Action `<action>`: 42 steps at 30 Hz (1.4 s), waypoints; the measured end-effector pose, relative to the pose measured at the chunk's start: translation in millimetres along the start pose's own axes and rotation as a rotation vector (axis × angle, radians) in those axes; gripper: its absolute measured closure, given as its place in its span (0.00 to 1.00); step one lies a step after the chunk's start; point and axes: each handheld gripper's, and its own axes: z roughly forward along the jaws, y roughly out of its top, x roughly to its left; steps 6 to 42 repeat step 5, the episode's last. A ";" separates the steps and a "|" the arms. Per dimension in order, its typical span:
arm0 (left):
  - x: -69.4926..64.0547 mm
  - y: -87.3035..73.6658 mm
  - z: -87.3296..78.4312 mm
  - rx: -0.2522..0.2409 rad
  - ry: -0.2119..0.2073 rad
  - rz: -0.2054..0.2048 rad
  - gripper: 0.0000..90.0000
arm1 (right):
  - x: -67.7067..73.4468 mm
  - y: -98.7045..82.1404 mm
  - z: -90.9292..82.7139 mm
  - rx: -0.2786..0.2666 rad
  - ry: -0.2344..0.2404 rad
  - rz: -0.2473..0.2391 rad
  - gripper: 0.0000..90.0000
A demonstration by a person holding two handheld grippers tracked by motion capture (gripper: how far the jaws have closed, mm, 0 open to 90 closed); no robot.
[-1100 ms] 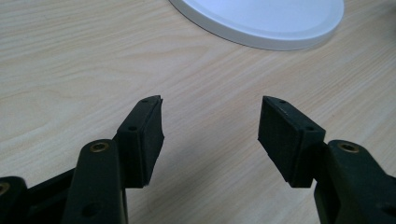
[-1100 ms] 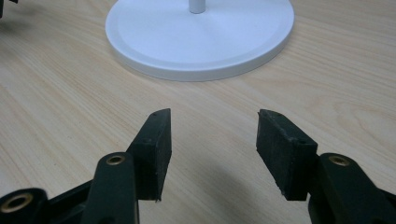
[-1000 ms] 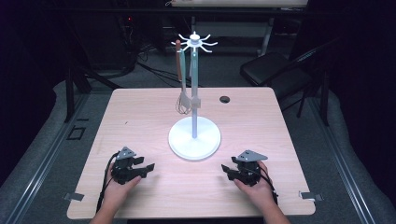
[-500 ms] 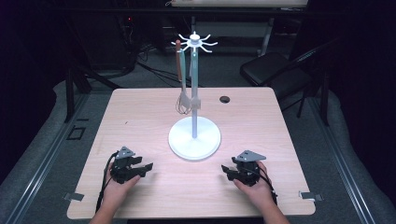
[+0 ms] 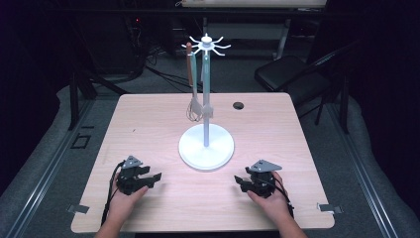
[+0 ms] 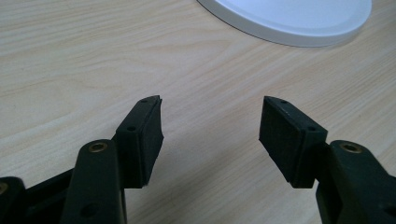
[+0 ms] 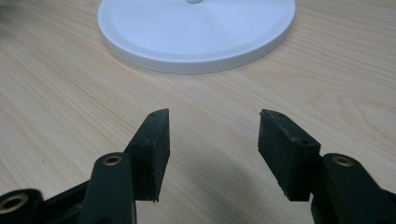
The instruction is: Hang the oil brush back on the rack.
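Note:
A white rack (image 5: 205,99) with a round base (image 5: 206,147) and hooked spokes on top stands mid-table. A whisk with a brown handle (image 5: 191,84) hangs from one of its hooks. My left gripper (image 5: 154,177) rests on the table front left of the base, open, with nothing between its jaws. My right gripper (image 5: 238,182) rests front right, also open and empty. The left gripper view has the base's rim (image 6: 289,28) at the top right beyond my left gripper (image 6: 211,119). In the right gripper view the base (image 7: 196,32) lies just ahead of my right gripper (image 7: 213,133).
A small black round object (image 5: 238,105) lies on the light wood table (image 5: 148,124) at the back right. A dark chair (image 5: 287,74) stands behind the table. Metal rails run along the floor on both sides.

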 end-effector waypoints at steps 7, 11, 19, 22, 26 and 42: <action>2.6 1.5 -2.8 -0.019 0.009 0.007 0.43 | -1.4 0.1 -0.9 0.002 -0.001 0.000 0.48; 2.6 1.5 -2.8 -0.019 0.009 0.007 0.43 | -1.4 0.1 -0.9 0.002 -0.001 0.000 0.48; 2.6 1.5 -2.8 -0.019 0.009 0.007 0.43 | -1.4 0.1 -0.9 0.002 -0.001 0.000 0.48; 2.6 1.5 -2.8 -0.019 0.009 0.007 0.43 | -1.4 0.1 -0.9 0.002 -0.001 0.000 0.48; 2.6 1.5 -2.8 -0.019 0.009 0.007 0.43 | -1.4 0.1 -0.9 0.002 -0.001 0.000 0.48; 2.6 1.5 -2.8 -0.019 0.009 0.007 0.43 | -1.4 0.1 -0.9 0.002 -0.001 0.000 0.48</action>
